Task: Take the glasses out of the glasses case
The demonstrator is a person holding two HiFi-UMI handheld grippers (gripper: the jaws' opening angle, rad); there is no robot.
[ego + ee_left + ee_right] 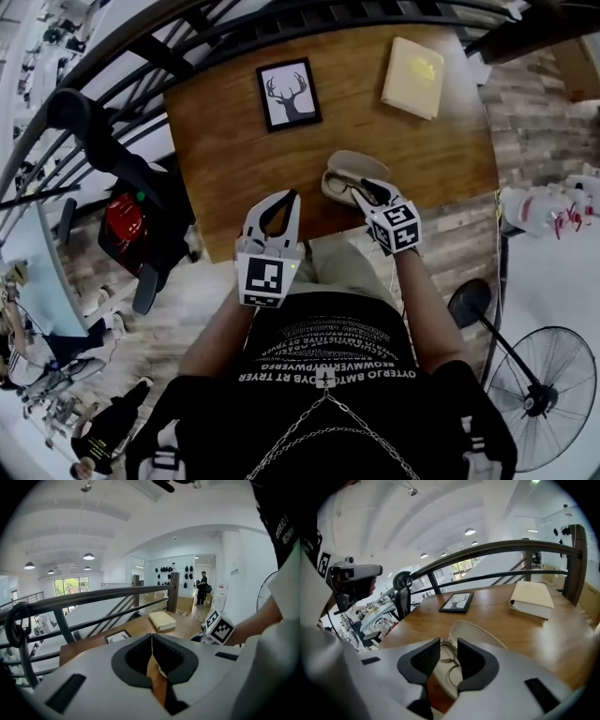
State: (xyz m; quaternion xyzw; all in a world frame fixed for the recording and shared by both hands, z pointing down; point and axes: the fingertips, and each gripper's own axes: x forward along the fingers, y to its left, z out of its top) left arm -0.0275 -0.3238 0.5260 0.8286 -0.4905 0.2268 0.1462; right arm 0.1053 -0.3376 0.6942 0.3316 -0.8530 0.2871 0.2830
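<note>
Nearest us are two grippers. The left gripper (152, 635) hangs over the near edge of the tabletop (216, 150), and its fingers are pressed together with nothing between them. The right gripper (448, 643) is a little farther in, tilted down over the one glasses case (356, 161), which lies open on the wood. Its fingers stand apart with a narrow gap and press on nothing. Through that gap we see the one pair of glasses (447, 654) lying in the lower half of the case. Beyond the case we count one framed deer picture (289, 94) on the left and one cream book (412, 77) on the right, both flat and well apart. Behind them runs a dark railing (497, 547).
</note>
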